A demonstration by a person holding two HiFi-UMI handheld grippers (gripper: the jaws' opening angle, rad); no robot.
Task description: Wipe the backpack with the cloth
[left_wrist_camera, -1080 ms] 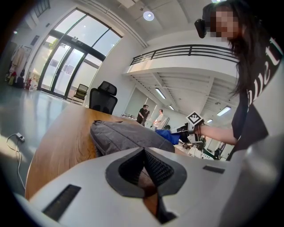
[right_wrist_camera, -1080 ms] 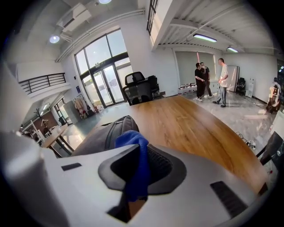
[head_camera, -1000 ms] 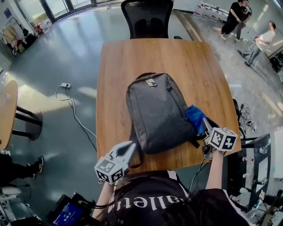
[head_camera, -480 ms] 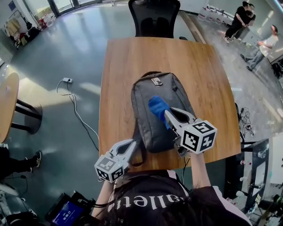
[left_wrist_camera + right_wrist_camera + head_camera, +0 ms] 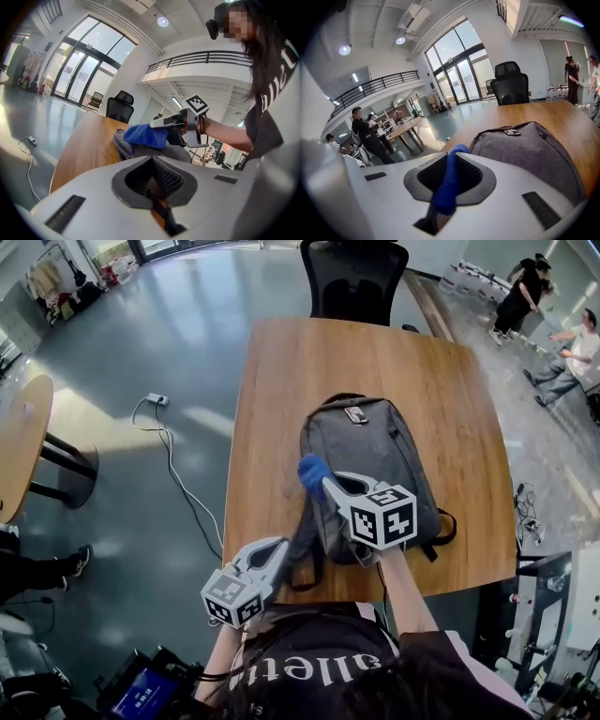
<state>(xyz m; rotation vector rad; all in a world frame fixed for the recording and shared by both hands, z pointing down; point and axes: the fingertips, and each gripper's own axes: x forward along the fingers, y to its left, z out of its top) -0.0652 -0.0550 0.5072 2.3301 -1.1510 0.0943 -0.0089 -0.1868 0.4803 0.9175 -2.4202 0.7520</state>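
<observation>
Grey backpack (image 5: pixel 375 465) lies flat on the wooden counter (image 5: pixel 281 381), top end toward the far side, straps trailing at the near edge. Right gripper (image 5: pixel 328 486) is over the backpack's left side, jaws pinching a blue cloth (image 5: pixel 312 472). The cloth bunches out past the jaw tips and sits at the bag's left edge; cannot tell whether it presses on the fabric. Left gripper (image 5: pixel 272 554) is held low off the counter's near edge, beside the straps, jaws pressed together with nothing between them. Black office chair (image 5: pixel 354 282) stands at the counter's far end.
</observation>
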